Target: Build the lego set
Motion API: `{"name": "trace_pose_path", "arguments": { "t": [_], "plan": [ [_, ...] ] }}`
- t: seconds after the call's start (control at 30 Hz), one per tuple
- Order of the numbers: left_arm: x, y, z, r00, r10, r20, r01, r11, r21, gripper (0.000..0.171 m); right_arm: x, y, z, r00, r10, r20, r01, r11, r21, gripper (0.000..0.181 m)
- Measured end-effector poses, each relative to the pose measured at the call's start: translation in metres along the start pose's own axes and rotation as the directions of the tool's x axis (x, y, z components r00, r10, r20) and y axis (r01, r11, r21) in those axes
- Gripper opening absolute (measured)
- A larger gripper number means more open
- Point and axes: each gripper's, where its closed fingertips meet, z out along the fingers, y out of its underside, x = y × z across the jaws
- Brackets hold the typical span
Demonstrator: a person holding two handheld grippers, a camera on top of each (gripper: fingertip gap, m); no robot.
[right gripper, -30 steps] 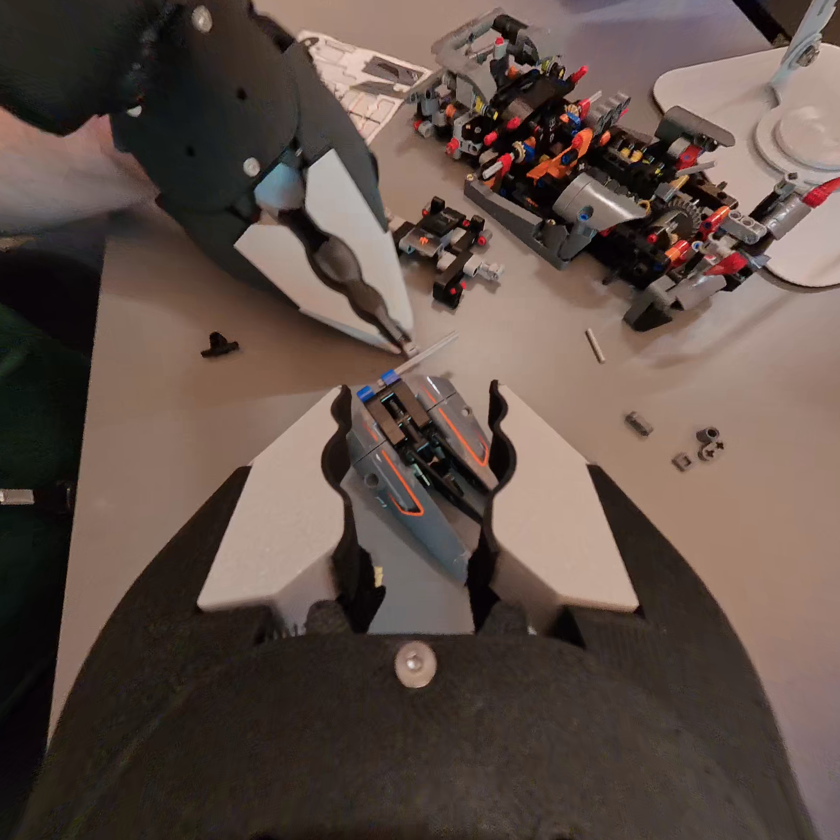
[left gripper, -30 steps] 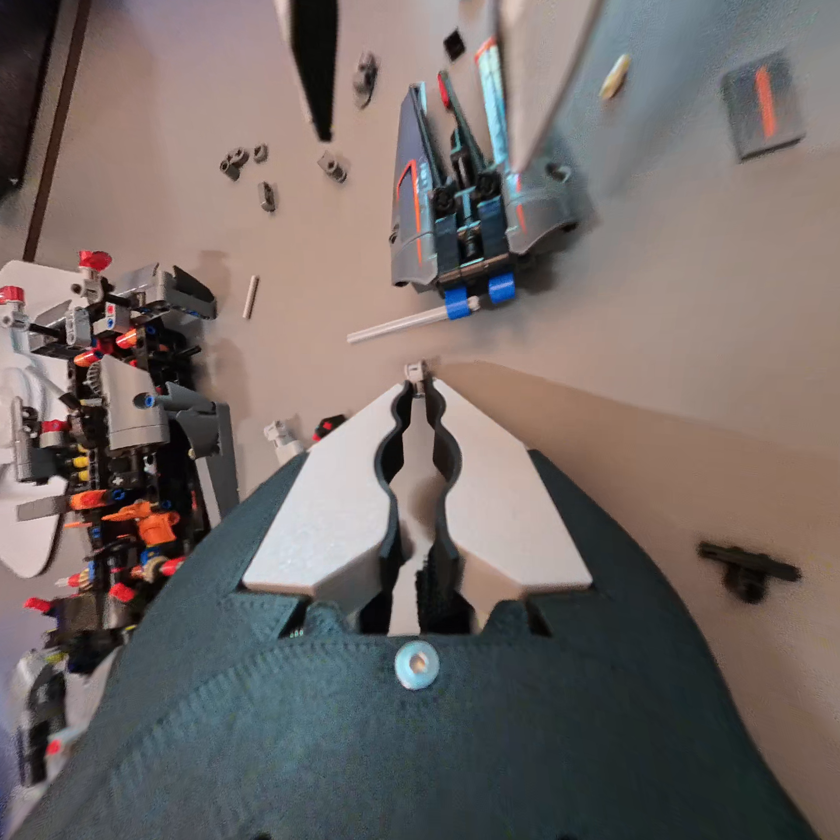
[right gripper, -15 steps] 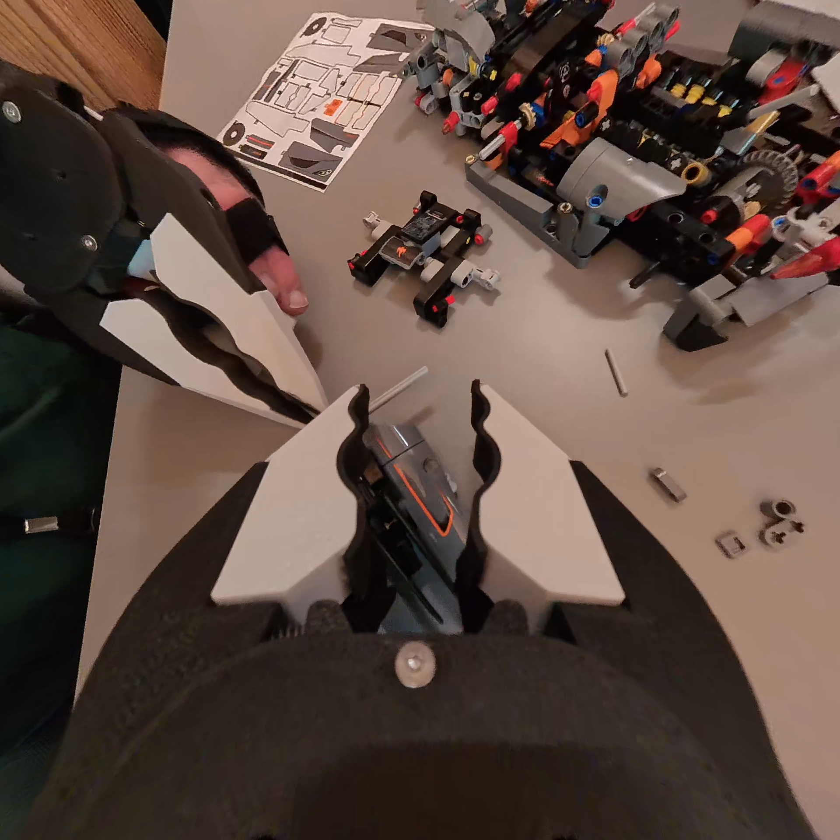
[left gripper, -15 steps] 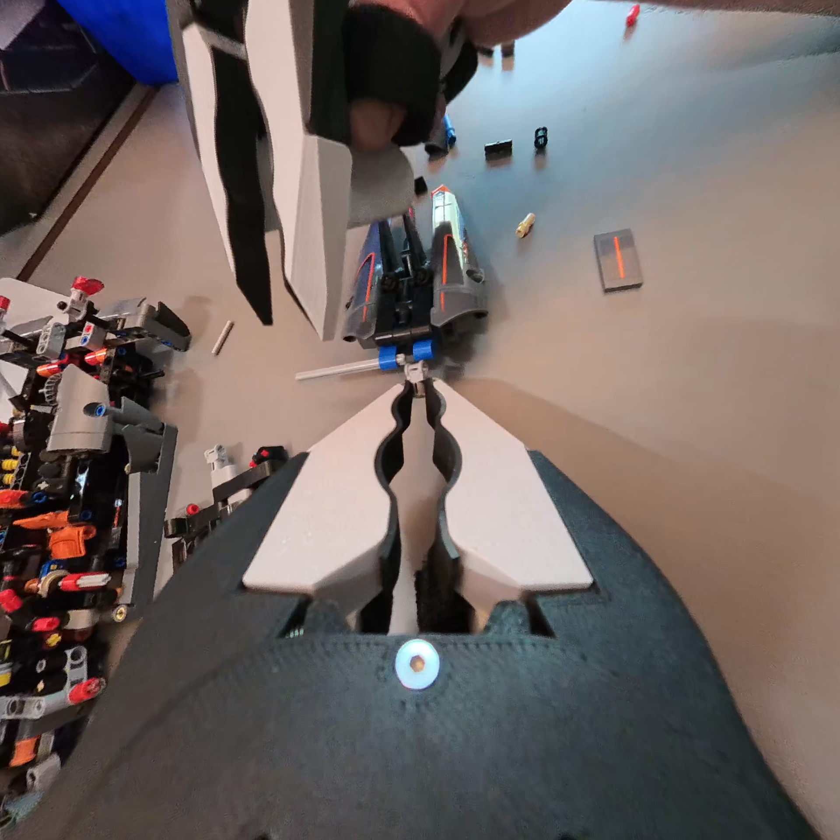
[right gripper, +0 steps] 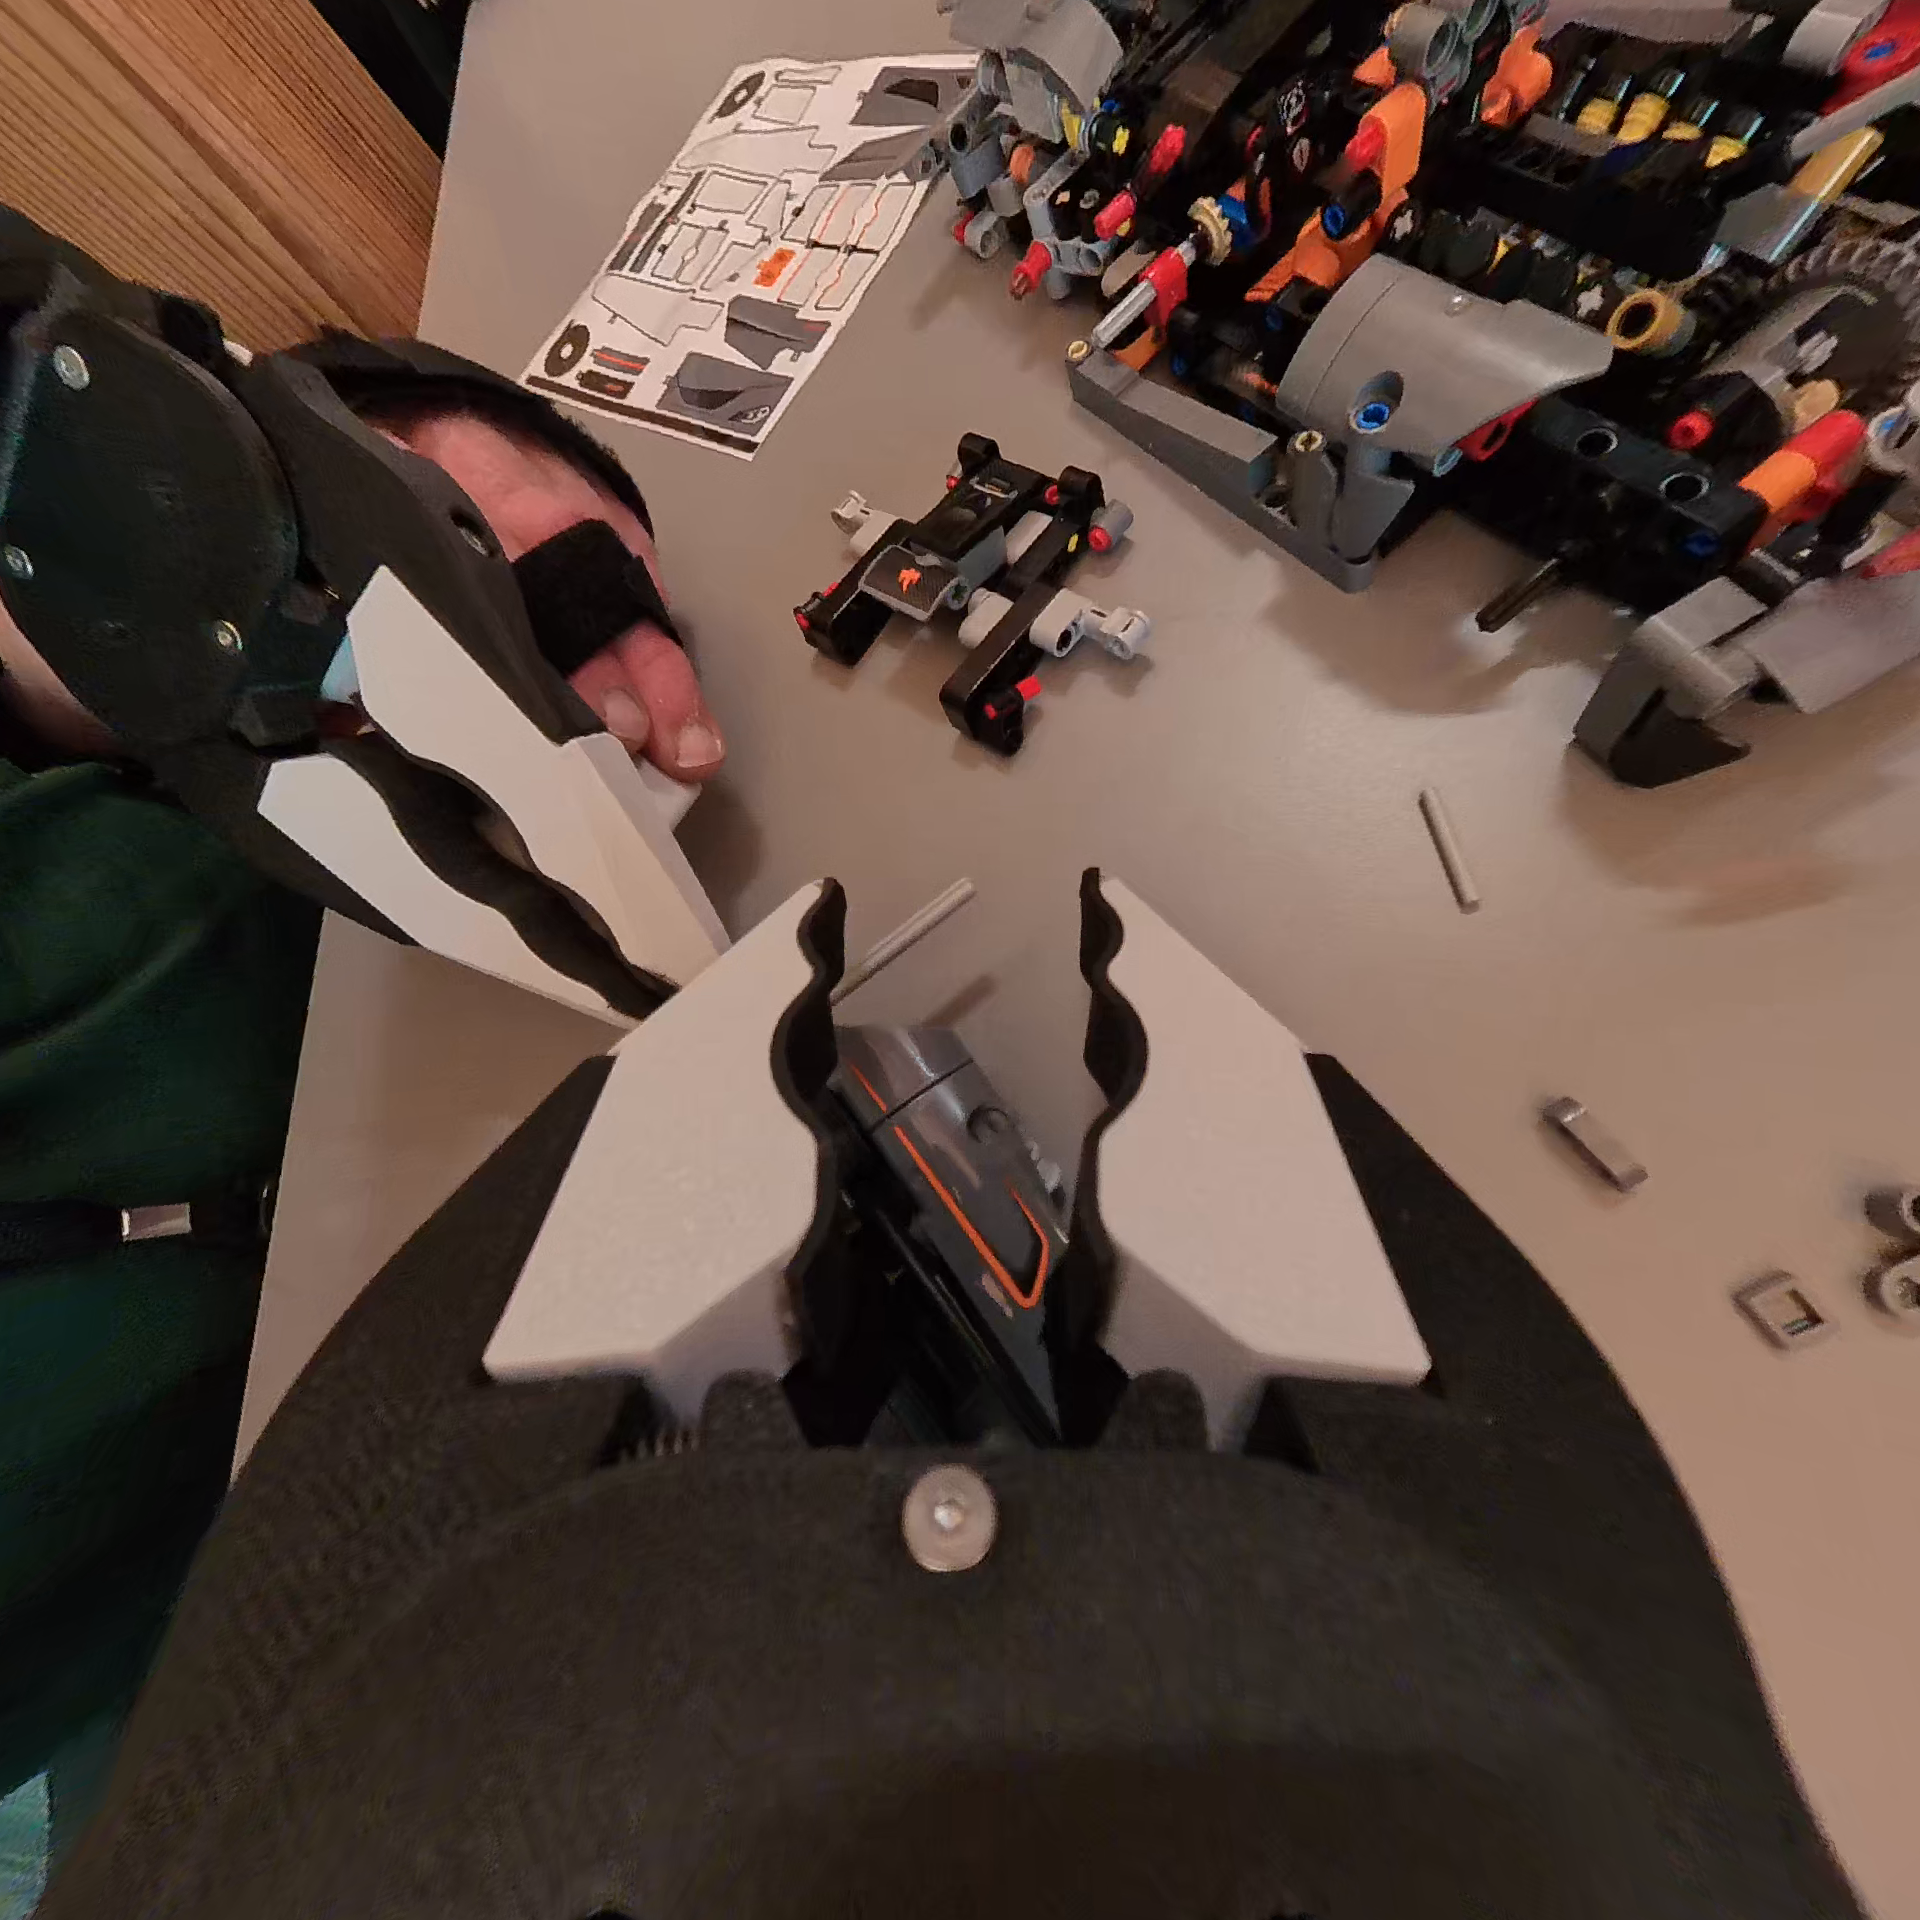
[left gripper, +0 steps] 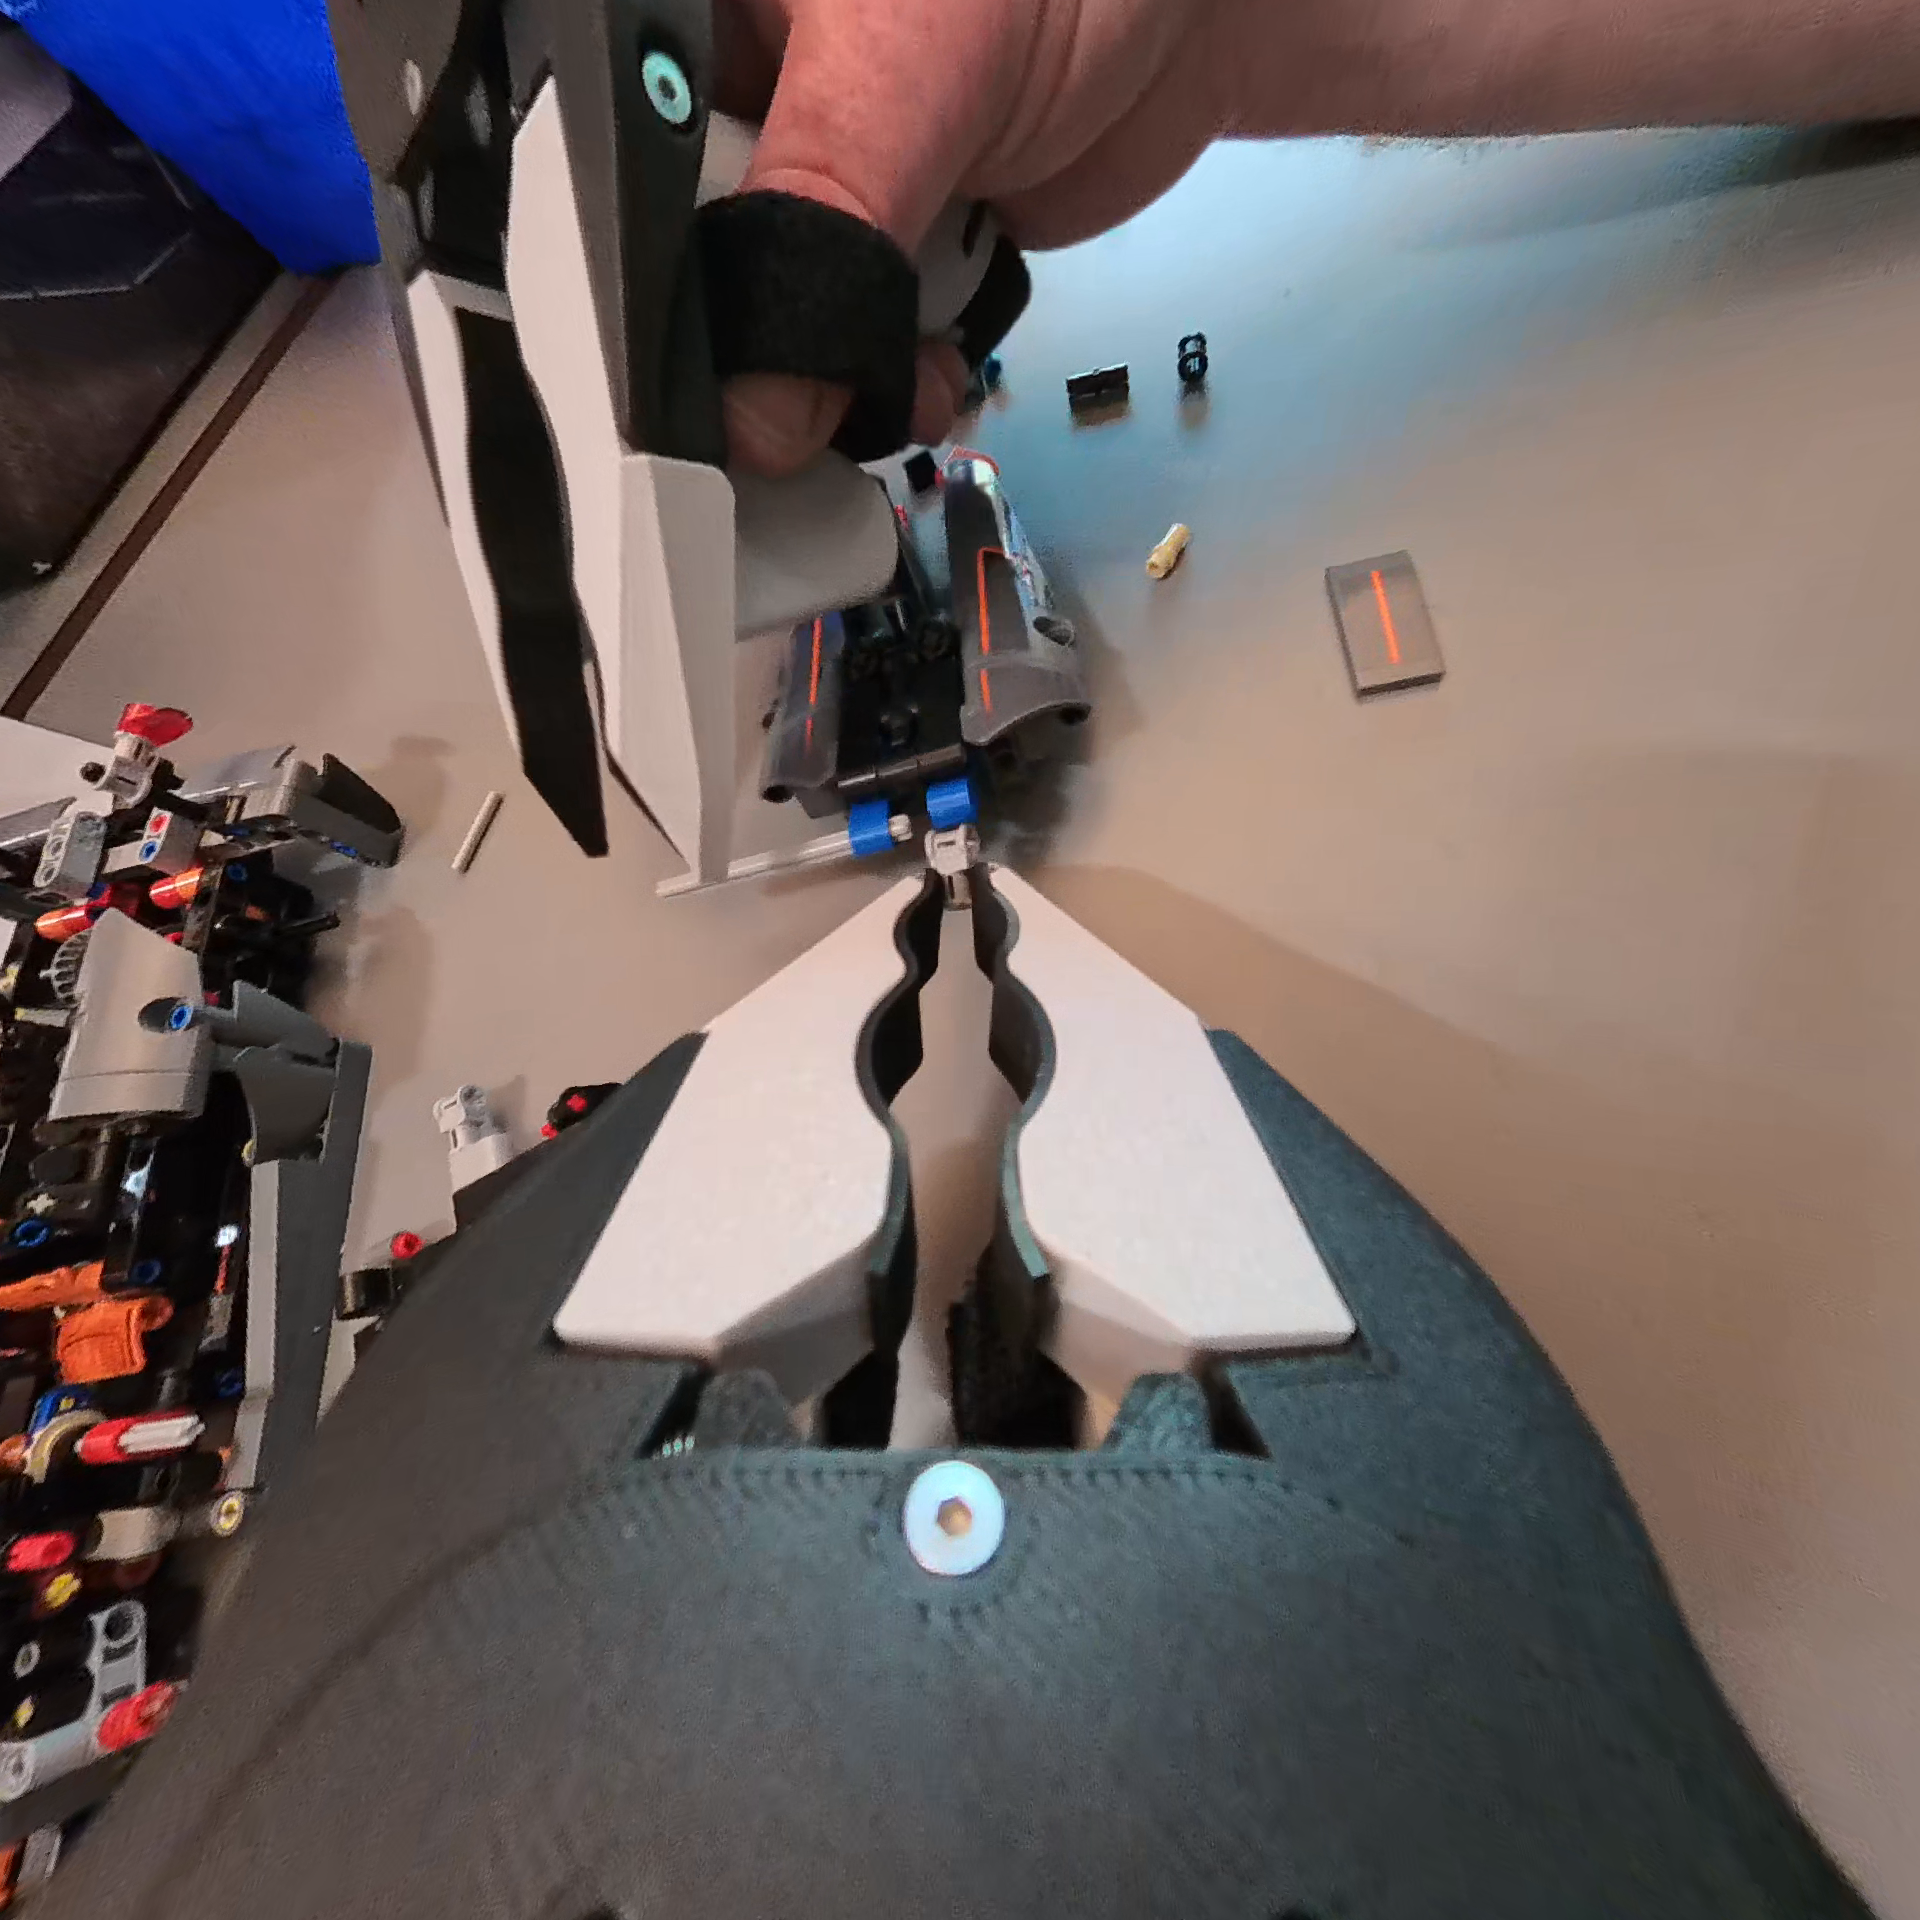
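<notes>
My left gripper is shut on a small light grey connector, which it holds against the blue-pin end of a dark grey panel subassembly with orange stripes. My right gripper is shut on that subassembly, which sits deep between its fingers, low over the table. A thin grey axle sticks out of the subassembly's front end. The left gripper's tips are hidden behind my right gripper's left finger in the right wrist view.
The large car chassis stands at the far right, with a small black subassembly and a sticker sheet nearby. Also loose are an axle, small grey parts, a striped grey tile and a tan pin. Measured from the fingertips, the axle is 7 cm or so from the right gripper and 15 cm from the left. The left camera catches it too, in the left wrist view.
My right gripper has slid forward over the panel subassembly, which now sits deeper between its fingers. My left gripper has brought the connector up to the blue-pin end.
</notes>
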Motion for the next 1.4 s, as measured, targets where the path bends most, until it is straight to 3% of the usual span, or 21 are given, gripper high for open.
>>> {"name": "trace_pose_path", "arguments": {
  "t": [0.8, 1.4],
  "plan": [
    [-0.004, -0.004, 0.005, 1.0, 0.016, 0.027, -0.016, 1.0, 0.007, 0.004, -0.002, 0.005, 0.006, 0.998, 0.043, 0.055, -0.045, 0.998, 0.034, 0.044],
    [-0.012, -0.014, 0.003, 0.992, -0.109, 0.07, 0.106, 0.993, 0.051, 0.003, 0.0, 0.004, 0.001, 0.996, 0.058, 0.072, -0.063, 0.996, 0.067, 0.042]
  ]
}}
